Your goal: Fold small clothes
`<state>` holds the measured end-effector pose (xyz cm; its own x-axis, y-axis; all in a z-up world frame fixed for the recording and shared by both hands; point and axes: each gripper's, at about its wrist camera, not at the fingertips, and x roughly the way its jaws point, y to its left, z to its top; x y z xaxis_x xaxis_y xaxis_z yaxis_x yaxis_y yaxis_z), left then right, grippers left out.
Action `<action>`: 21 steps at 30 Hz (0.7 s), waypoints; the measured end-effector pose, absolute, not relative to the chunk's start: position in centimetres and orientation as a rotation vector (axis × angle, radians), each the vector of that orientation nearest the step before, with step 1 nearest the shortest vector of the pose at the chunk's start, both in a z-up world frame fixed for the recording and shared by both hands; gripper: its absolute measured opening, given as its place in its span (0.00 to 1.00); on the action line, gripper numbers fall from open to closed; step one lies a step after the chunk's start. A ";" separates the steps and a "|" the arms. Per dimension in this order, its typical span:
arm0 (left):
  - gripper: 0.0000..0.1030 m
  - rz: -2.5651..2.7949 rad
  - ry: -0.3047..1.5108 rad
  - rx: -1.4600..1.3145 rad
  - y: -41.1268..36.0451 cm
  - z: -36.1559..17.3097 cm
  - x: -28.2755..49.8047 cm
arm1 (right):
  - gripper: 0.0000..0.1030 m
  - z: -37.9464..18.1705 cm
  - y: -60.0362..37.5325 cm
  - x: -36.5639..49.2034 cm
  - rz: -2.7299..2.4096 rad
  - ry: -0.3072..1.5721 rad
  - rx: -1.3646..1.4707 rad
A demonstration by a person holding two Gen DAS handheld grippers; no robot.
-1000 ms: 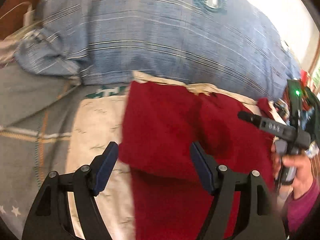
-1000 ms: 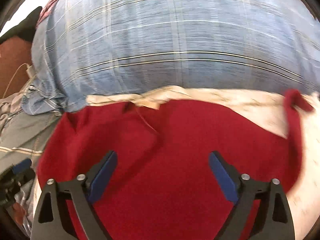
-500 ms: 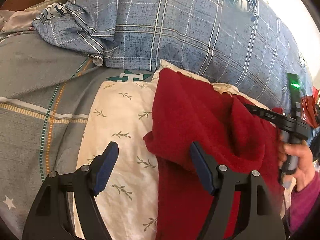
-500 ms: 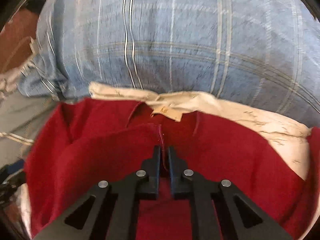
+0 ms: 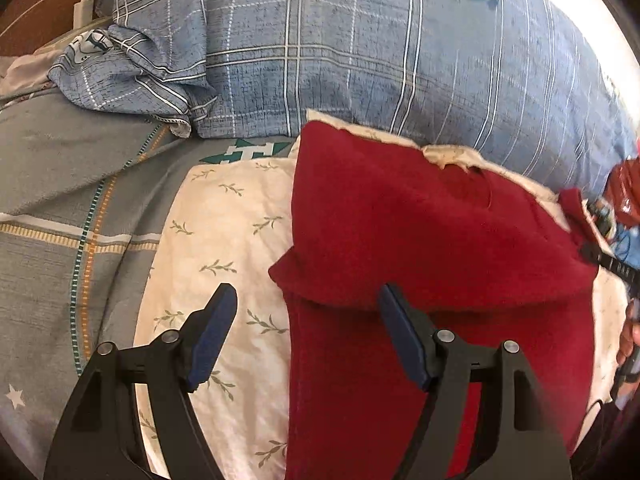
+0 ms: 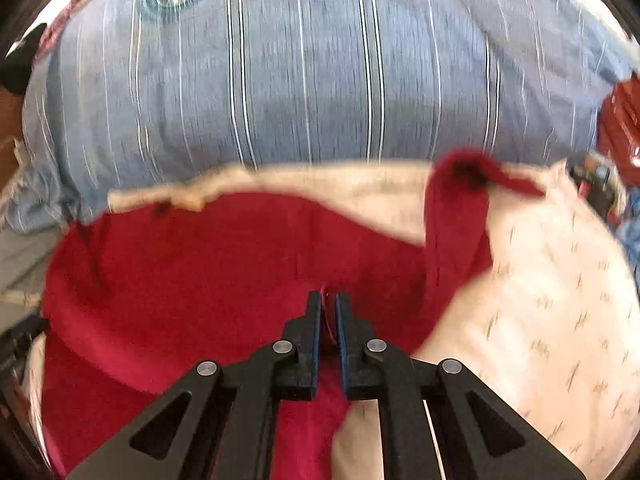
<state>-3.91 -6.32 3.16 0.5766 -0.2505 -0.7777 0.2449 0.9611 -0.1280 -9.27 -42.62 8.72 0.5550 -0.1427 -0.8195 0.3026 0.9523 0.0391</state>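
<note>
The red garment (image 5: 420, 248), soft and fleecy, lies on a cream leaf-print cloth (image 5: 224, 240), long axis running from the camera toward the blue plaid pillow (image 5: 360, 48). The right gripper (image 6: 328, 300) pinches a red fold. The left gripper (image 5: 304, 300) hangs spread above its left edge.

Red fleece garment (image 5: 420, 240), partly folded, flat on leaf-print cloth (image 5: 224, 220)
</note>
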 end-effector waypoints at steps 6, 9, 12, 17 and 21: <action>0.71 -0.250 0.877 0.002 -5.1 3.7 -4.0 | 0.45 9.5 -40.5 -10.7 -0.138 0.963 0.170; 0.71 -0.230 0.876 -0.054 -4.4 3.7 -3.2 | 0.55 11.3 -40.1 -9.7 -0.102 0.891 0.236; 0.71 -0.227 0.862 -0.092 -4.1 3.6 -2.4 | 0.55 11.4 -38.3 -7.2 -0.066 0.866 0.188; 0.72 -0.218 0.885 -0.065 -4.1 2.2 -1.4 | 0.53 8.3 -34.3 -2.1 0.120 0.966 0.025; 0.77 -0.233 0.913 -0.113 -3.5 1.0 -0.7 | 0.53 6.1 -31.6 -0.3 0.252 1.024 -0.132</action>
<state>-0.67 -3.47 1.05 0.5882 -0.2477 -0.7699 0.1520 0.9688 -0.1956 -0.25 -31.64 6.12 0.4947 0.1461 -0.8567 -0.2690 0.9631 0.0089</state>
